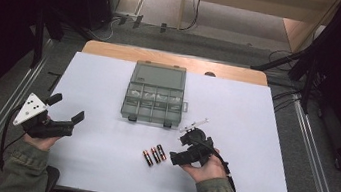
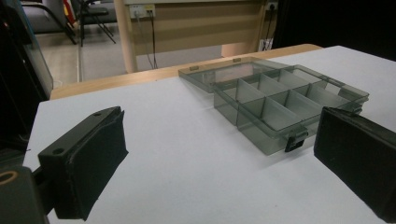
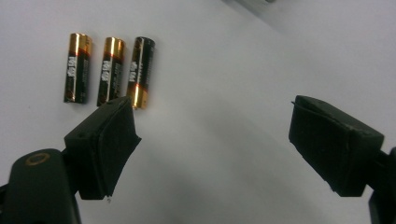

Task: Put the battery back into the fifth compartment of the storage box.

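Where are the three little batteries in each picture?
High view: the three batteries lie side by side on the white table, low in the middle, just left of the right gripper.
Left gripper view: not in this picture.
Right gripper view: top left, above the gripper's left jaw.
Shared landmark: the white table.

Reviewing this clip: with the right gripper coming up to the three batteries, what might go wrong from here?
The three batteries lie side by side and look to be touching, so the open right gripper may pinch two at once or nudge a neighbour into rolling. Its jaws sit off to one side of the row, so closing now would likely catch nothing. The compartment box has narrow cells, so a tilted battery could catch on a divider.
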`<state>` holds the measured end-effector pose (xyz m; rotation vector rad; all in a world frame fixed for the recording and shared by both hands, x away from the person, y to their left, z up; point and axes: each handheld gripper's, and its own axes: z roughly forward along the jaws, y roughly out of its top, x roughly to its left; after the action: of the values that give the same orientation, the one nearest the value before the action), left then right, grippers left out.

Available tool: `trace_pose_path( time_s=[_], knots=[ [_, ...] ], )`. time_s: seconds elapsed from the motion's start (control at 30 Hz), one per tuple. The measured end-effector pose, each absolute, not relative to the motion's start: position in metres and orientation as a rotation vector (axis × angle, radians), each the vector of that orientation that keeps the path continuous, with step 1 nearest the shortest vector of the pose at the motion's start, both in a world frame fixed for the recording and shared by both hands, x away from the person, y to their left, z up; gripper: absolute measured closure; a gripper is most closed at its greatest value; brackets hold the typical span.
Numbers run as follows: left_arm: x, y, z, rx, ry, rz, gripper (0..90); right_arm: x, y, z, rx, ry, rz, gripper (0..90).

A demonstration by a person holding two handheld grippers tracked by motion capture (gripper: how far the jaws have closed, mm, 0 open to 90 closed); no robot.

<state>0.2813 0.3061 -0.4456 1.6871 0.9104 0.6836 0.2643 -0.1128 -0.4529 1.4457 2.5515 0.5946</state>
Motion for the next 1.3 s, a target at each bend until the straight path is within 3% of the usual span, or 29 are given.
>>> trace_pose_path(
  time_s=[0.43, 0.7, 1.1, 1.2, 1.3],
  knots=[
    [0.283, 0.307, -0.446, 1.679, 0.911, 0.675, 2.5, 0.277, -0.067, -0.462, 1.429, 2.615, 0.524, 21.7],
    [0.284, 0.31, -0.444, 1.66, 0.918, 0.668, 2.5, 0.283, -0.059, -0.469, 1.428, 2.639, 0.458, 42.0],
    [0.284, 0.31, -0.444, 1.66, 0.918, 0.677, 2.5, 0.285, -0.056, -0.472, 1.429, 2.672, 0.43, 53.6],
    [0.284, 0.31, -0.444, 1.66, 0.914, 0.674, 2.6, 0.286, -0.054, -0.473, 1.445, 2.676, 0.42, 64.6],
    [0.284, 0.31, -0.444, 1.659, 0.916, 0.673, 2.6, 0.286, -0.053, -0.473, 1.458, 2.687, 0.412, 68.3]
  ],
)
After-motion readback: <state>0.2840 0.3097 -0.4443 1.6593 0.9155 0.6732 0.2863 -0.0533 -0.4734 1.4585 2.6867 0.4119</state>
